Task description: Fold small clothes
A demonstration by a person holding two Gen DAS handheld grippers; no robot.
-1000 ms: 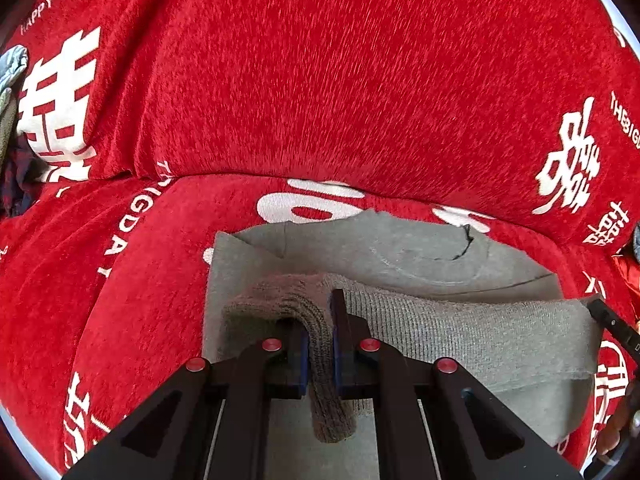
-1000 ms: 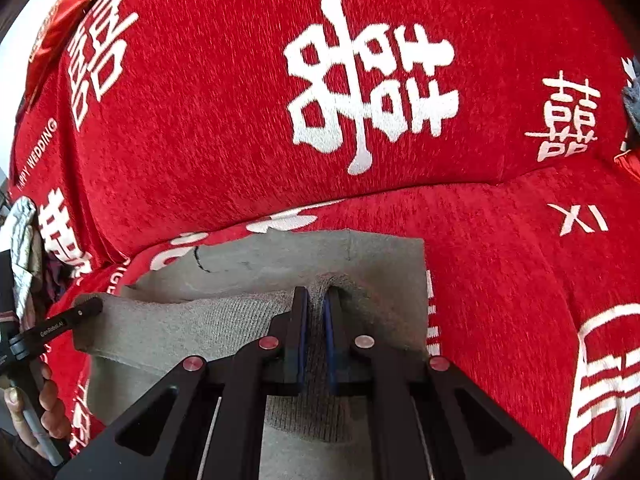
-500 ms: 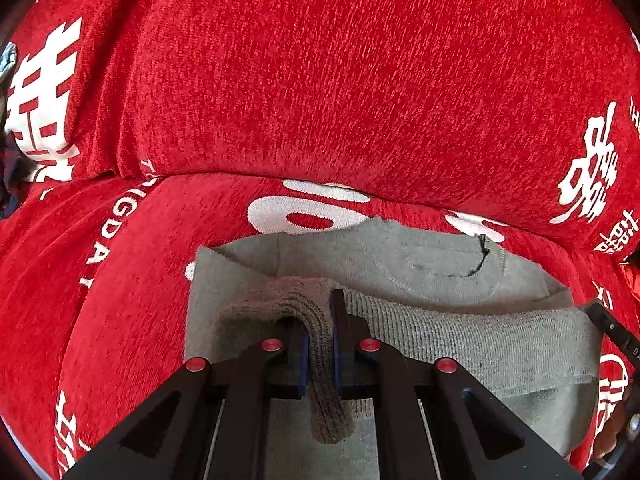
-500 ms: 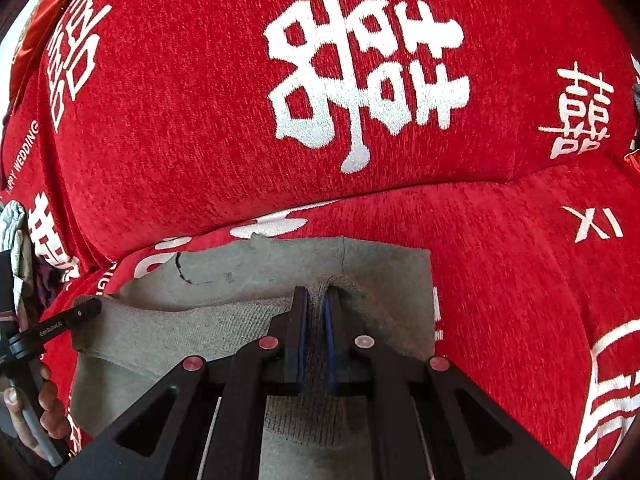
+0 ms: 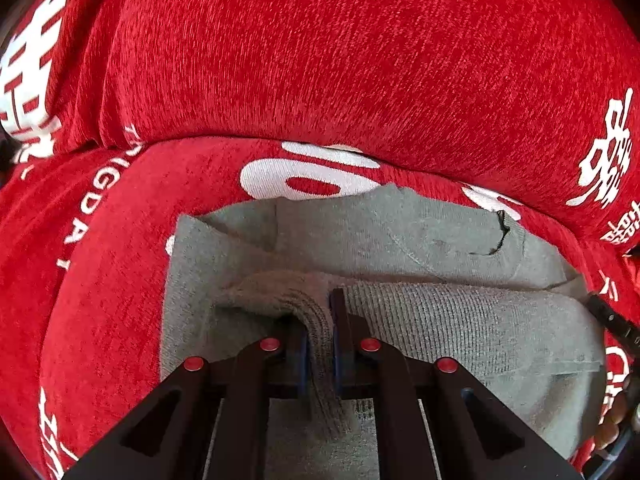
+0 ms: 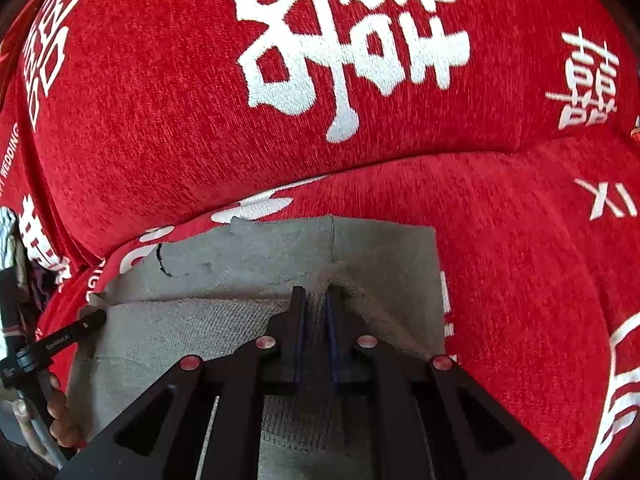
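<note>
On the red sofa (image 5: pixel 120 280), one grey garment (image 5: pixel 400 240) lies flat on the seat, just below the backrest. Both tools are working its knitted hem, brought over the body toward the neckline. The left tool (image 5: pixel 320 340) is clamped tight on the ribbed edge at one corner. The right tool (image 6: pixel 316 336) has the other corner between its pads, but its jaws are opening, so that side looks close to release. By the look of it, this fold is nearly laid; letting go and smoothing remain, perhaps a further fold. Count: one garment on the seat, two tools, and one heap of other cloth (image 6: pixel 10 240) at the sofa's edge, too blurred to tell apart.
</note>
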